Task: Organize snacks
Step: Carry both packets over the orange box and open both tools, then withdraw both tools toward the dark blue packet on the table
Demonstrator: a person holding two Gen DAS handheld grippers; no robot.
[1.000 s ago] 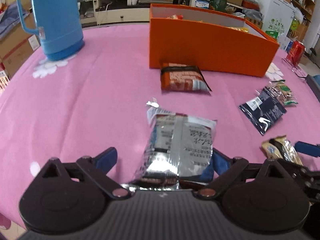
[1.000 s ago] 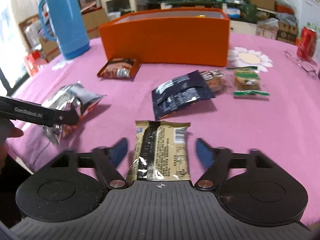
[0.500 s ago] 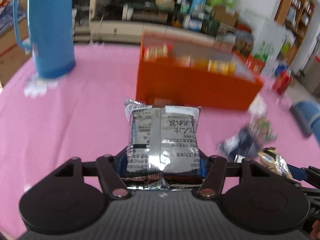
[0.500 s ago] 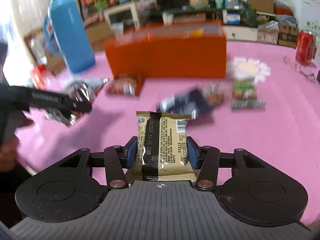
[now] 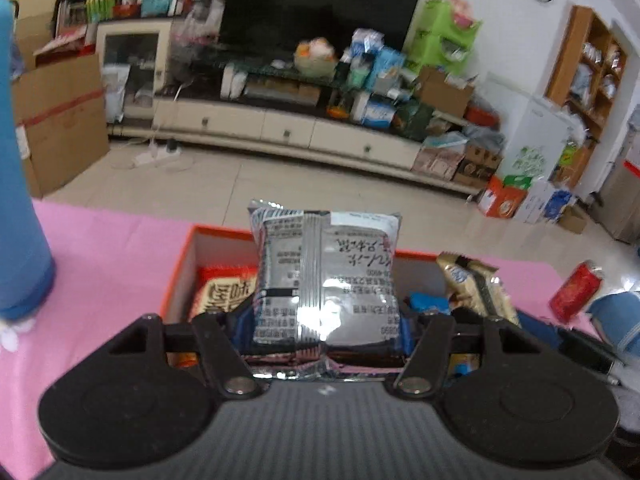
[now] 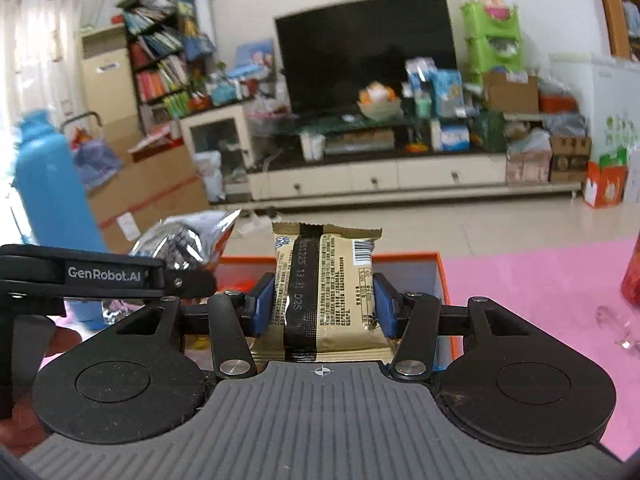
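Note:
My left gripper (image 5: 322, 330) is shut on a silver snack packet (image 5: 326, 276) and holds it above the open orange box (image 5: 182, 264). My right gripper (image 6: 322, 306) is shut on a beige and black snack bar (image 6: 326, 284), also above the orange box (image 6: 442, 276). The bar shows in the left wrist view (image 5: 476, 290) to the right of the packet. The silver packet shows in the right wrist view (image 6: 184, 238) at left, behind the left gripper's black arm. Inside the box lie an orange packet (image 5: 226, 290) and a blue wrapper (image 5: 430, 304).
A tall blue thermos (image 5: 18, 216) stands left of the box on the pink tablecloth (image 5: 104, 248). A red can (image 5: 576, 292) stands at the right. Clear glasses (image 6: 618, 324) lie on the cloth at right. Beyond the table's far edge is the floor.
Both grippers closed on their snacks, lifted them off the table and carried them forward over the orange box. The view now looks over the box's rim into the room.

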